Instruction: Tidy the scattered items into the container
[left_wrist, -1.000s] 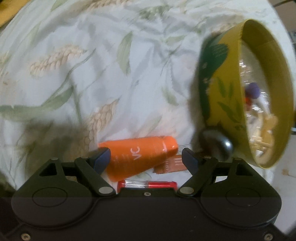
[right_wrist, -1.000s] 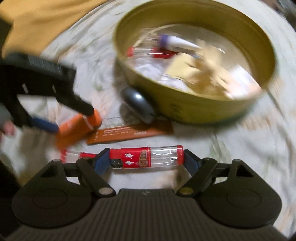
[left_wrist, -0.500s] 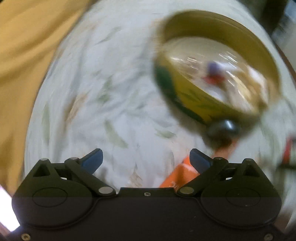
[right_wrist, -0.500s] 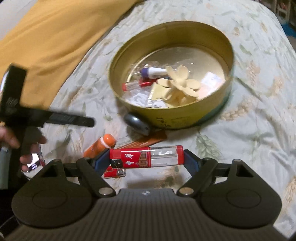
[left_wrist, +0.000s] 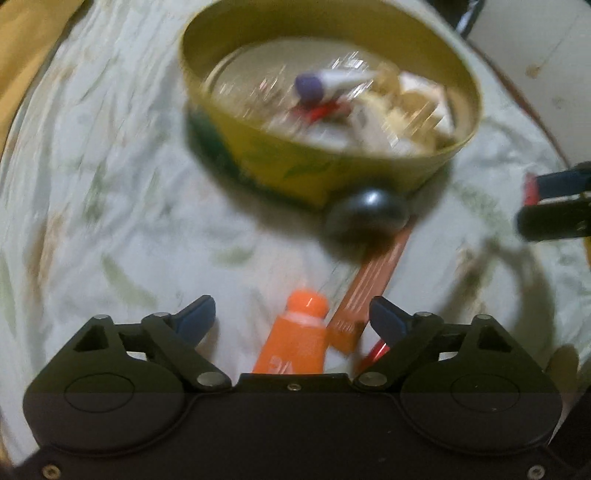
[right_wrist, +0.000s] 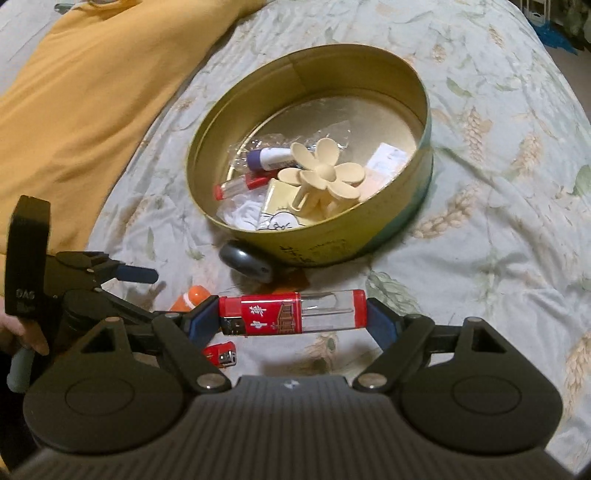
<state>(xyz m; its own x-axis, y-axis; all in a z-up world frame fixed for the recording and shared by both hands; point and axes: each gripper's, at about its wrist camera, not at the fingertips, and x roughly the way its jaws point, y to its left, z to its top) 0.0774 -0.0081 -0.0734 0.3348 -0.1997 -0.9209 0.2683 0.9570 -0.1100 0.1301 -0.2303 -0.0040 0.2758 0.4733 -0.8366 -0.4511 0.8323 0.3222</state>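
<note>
My right gripper (right_wrist: 292, 317) is shut on a red and clear lighter (right_wrist: 280, 314), held by its two ends above the floral sheet, in front of the round gold tin (right_wrist: 369, 236). In the tin lie a cream flower hair clip (right_wrist: 325, 173), a purple-capped tube (right_wrist: 266, 157), another lighter and cards. My left gripper (left_wrist: 291, 314) hovers over an orange tube (left_wrist: 299, 343) and a brown sachet (left_wrist: 369, 291). Its jaws are closing, and the pads are not touching either one. A second red lighter (right_wrist: 219, 355) lies on the sheet.
A dark grey oval object (right_wrist: 243, 260) leans against the tin's near wall. A yellow cloth (right_wrist: 85, 85) covers the back left. The floral sheet (right_wrist: 498, 184) lies rumpled around the tin. A hand holds the left gripper's handle at the left edge of the right wrist view.
The left gripper has rolled, so the tin swung from the right side to the top of its view. The right gripper has lifted the lighter and drawn back from the tin.
</note>
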